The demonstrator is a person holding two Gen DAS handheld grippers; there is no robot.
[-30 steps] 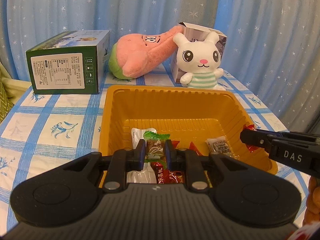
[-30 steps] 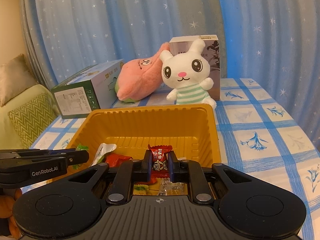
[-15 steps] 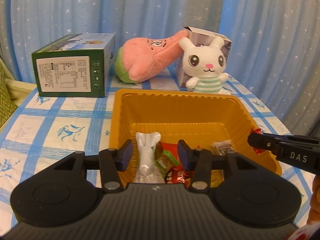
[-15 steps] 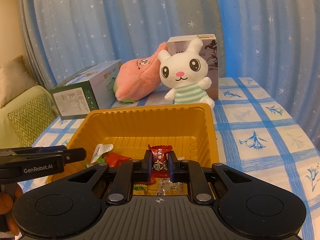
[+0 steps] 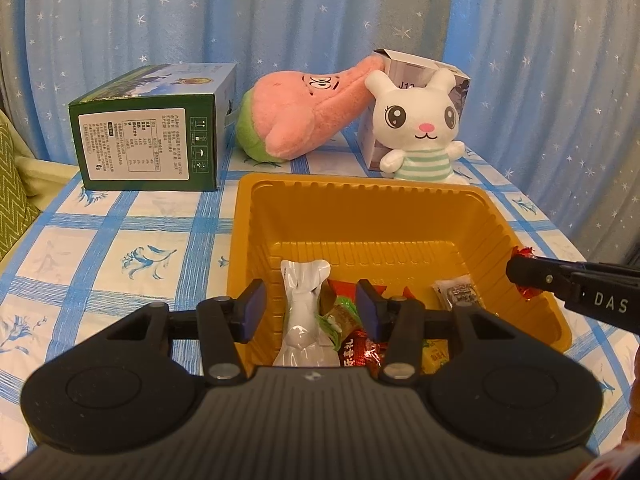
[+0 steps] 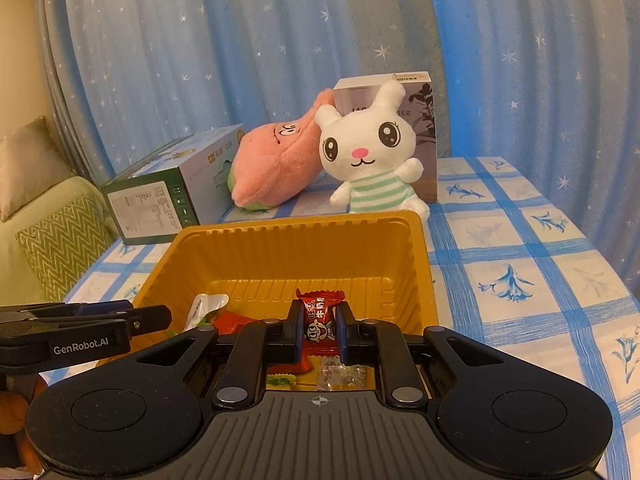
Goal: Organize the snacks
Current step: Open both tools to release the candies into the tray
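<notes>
The left gripper hangs over the yellow tray, jaws spread, nothing between them. The right gripper pinches a red candy low in frame; dropping it in looks next.

backdrop: blue star-print curtain | left: green zigzag cushion | table: blue-checked cloth

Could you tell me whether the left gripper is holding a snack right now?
No, the left gripper is open, its pads clear of the white packet and the other snacks lying in the yellow tray below.
</notes>
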